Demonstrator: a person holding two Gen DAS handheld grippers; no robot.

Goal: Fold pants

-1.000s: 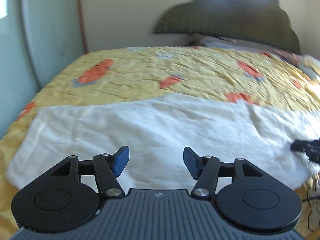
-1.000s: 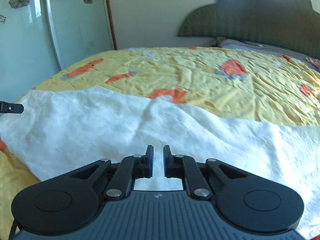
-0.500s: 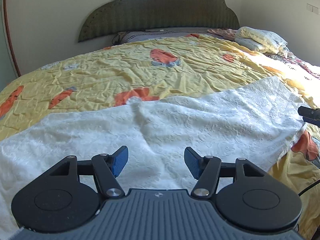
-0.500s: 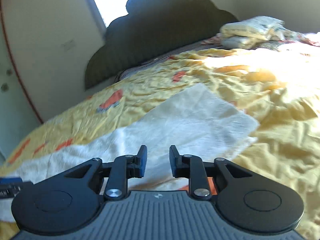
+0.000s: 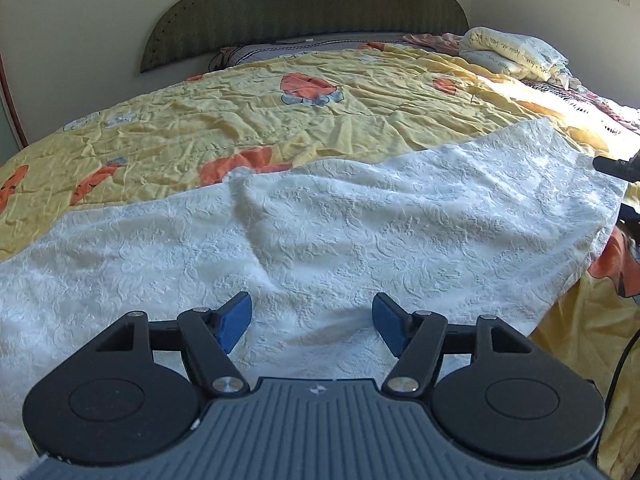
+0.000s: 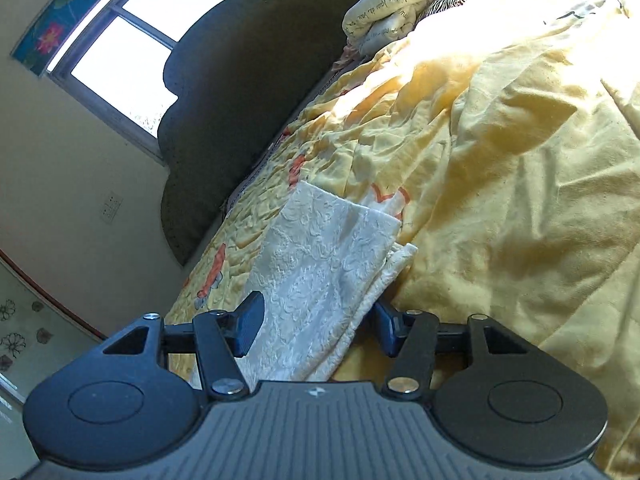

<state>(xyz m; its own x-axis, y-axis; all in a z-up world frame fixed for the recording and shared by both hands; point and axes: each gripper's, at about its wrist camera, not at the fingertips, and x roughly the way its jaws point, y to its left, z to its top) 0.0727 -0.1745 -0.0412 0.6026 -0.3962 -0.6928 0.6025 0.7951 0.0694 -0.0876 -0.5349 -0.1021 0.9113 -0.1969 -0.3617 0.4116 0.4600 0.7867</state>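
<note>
pants [image 5: 340, 232] | white, embossed | spread flat, slightly rumpled | on bed

Left gripper [image 5: 311, 322], bottom centre of its frame, is opening wide; right gripper [image 6: 316, 326], rolled sideways, is opening.

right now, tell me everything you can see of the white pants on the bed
The white pants look like thick cotton with a raised floral weave. They lie spread flat across the yellow bedspread, one soft crease near the middle. The right wrist view shows one end with layered edges. Both grippers are opening: the left gripper above the fabric, the right gripper with that end between its jaws, pads not pressing.
</note>
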